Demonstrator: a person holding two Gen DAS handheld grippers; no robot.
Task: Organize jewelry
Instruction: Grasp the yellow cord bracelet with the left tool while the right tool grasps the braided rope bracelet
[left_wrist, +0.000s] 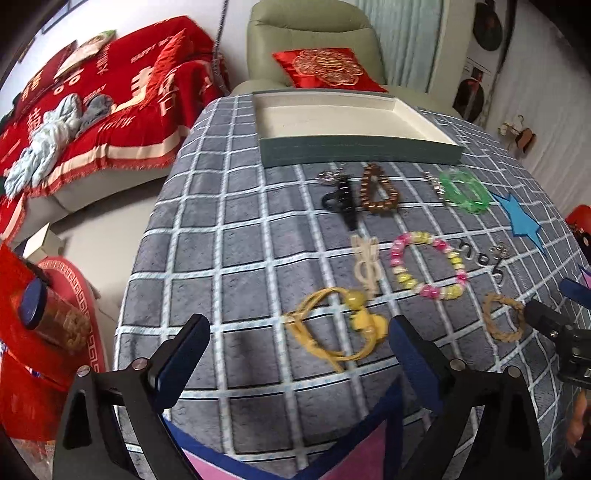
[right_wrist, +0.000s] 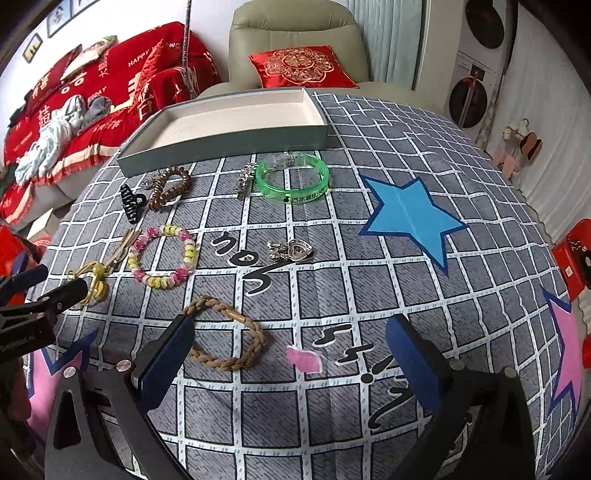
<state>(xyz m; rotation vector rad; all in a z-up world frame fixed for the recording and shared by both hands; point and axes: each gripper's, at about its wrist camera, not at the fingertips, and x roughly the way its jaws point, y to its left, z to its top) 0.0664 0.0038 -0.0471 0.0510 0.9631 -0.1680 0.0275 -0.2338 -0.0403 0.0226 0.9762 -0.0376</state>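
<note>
— Left wrist: left claw (left_wrist: 297, 345) hanging wide, empty, over yellow cord bracelet (left_wrist: 334, 326) on table (left_wrist: 207, 236); risking snagging its loose cords.

— Right wrist: right claw (right_wrist: 288, 347) gaping wide beside braided bracelet (right_wrist: 229, 341); tray (right_wrist: 221, 142) sitting empty; risking dragging the cloth.

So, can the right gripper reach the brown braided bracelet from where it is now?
Probably yes. The right gripper is open, and the brown braided bracelet lies flat on the tablecloth beside its left finger, with nothing over it. It would need a small shift to the left.
</note>
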